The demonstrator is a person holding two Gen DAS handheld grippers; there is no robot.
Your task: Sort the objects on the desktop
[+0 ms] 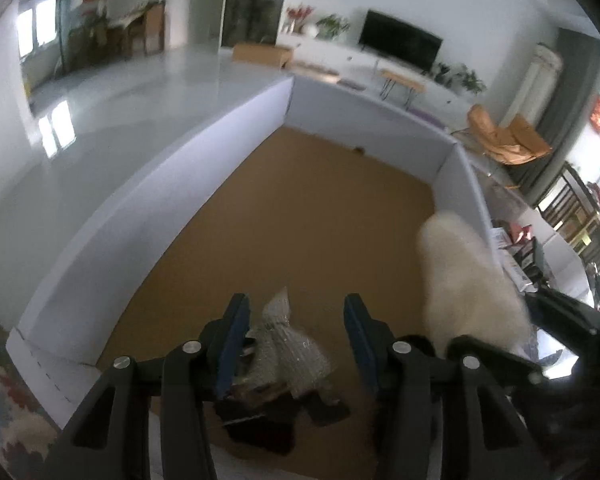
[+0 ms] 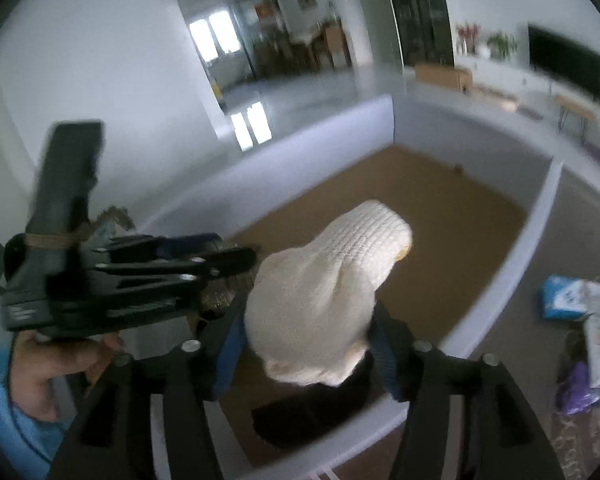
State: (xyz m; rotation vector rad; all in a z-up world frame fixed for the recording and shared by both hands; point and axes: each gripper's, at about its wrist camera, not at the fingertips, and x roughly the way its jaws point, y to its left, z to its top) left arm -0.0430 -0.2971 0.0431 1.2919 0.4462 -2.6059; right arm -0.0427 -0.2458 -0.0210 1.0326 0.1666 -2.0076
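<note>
Cream-white knitted item (image 2: 324,292): soft, ribbed, bunched into a rounded hump, positioned between blue-padded jaws above a white-walled box with brown cardboard floor (image 1: 300,208). Crinkled clear bubble-wrap bundle (image 1: 288,344): peaked at top, lying over dark, indistinct items (image 1: 260,420) on the box floor near its front edge.

My left hand-held gripper (image 1: 296,344): its rear body is cut off by the bottom edge.
Bubble-wrapped bundle (image 1: 288,344): lower part hidden behind my fingers; contents unclear.
White knitted cloth (image 2: 324,292): blurred; contact with my pads cannot be told.
Dark thing under cloth (image 2: 312,412): mostly covered, unrecognisable.
Packets on floor (image 2: 580,328): too blurred to read.
</note>
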